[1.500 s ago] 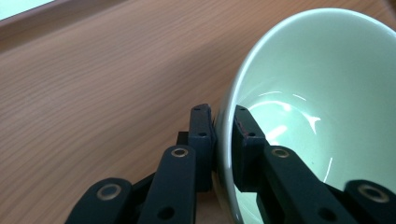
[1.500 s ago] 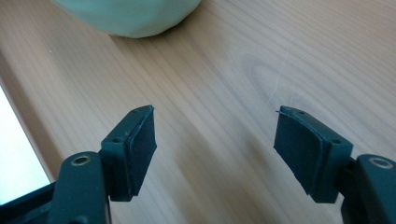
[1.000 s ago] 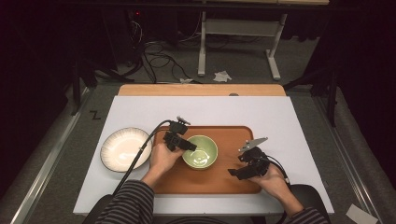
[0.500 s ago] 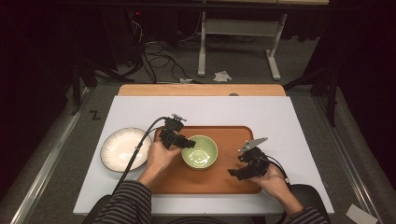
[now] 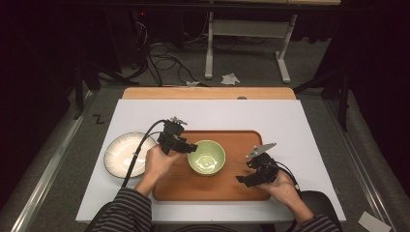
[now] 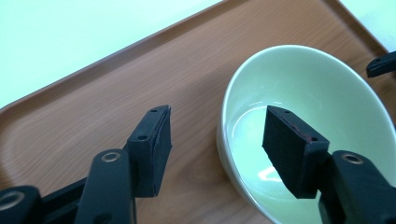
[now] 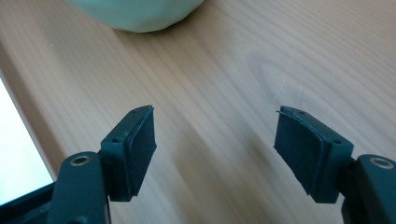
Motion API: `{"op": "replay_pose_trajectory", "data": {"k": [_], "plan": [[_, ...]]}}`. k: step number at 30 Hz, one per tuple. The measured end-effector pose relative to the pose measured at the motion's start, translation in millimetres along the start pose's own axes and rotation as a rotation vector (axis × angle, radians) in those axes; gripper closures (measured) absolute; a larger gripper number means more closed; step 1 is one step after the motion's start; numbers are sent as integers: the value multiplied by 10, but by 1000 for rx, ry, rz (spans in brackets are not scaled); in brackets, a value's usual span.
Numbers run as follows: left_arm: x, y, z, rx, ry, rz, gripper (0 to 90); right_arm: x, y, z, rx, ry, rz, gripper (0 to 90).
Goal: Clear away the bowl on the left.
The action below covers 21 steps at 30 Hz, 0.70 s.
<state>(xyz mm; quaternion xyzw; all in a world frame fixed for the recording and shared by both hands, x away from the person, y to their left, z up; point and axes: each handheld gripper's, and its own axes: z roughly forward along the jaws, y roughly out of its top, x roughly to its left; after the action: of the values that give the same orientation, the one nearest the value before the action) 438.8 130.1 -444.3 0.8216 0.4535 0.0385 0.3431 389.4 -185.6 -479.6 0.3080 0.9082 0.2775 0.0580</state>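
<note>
The green bowl [image 5: 206, 157] is sitting on the wooden tray [image 5: 241, 188] — the left hand-held gripper [image 6: 212, 140] is straddling its rim, jaws just opened, pads clear; the right hand-held gripper [image 7: 215, 151] is hovering spread over bare tray

White counter [image 5: 290, 121] with a wood strip along its far edge — a brown tray [image 5: 241, 186] lies mid-counter, a white ribbed plate [image 5: 121, 154] just left of it.

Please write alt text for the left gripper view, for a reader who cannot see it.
The left gripper is open, its two black fingers astride the near rim of a pale green bowl without touching it. The empty bowl stands on a brown wooden tray.
</note>
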Motion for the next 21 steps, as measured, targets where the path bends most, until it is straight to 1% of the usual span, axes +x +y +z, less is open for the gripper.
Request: {"op": "replay_pose_trajectory", "data": {"k": [5, 8, 10, 15, 17, 18, 20, 21], "plan": [[-10, -9, -48, 2, 5, 12, 420, -5, 1, -5, -2, 2, 1, 307], [-11, -20, -79, -9, 7, 10, 420, 5, 3, 1, -4, 7, 1, 307], [7, -32, -110, -16, 0, -1, 422, 3, 0, 3, -5, 7, -3, 307], [60, -85, -202, -38, 11, -21, 425, -2, 0, -4, 0, 7, 2, 307], [64, -93, -220, -39, 16, -18, 425, -3, 1, 1, 0, 6, -1, 307], [61, -103, -240, -42, 26, -13, 425, -3, 2, 4, -1, 8, -5, 307], [49, -119, -281, -48, 35, -5, 425, 4, 3, 2, 3, 9, 1, 307], [44, -123, -290, -51, 38, -4, 425, -1, 2, 4, 0, 11, -5, 307]]}}
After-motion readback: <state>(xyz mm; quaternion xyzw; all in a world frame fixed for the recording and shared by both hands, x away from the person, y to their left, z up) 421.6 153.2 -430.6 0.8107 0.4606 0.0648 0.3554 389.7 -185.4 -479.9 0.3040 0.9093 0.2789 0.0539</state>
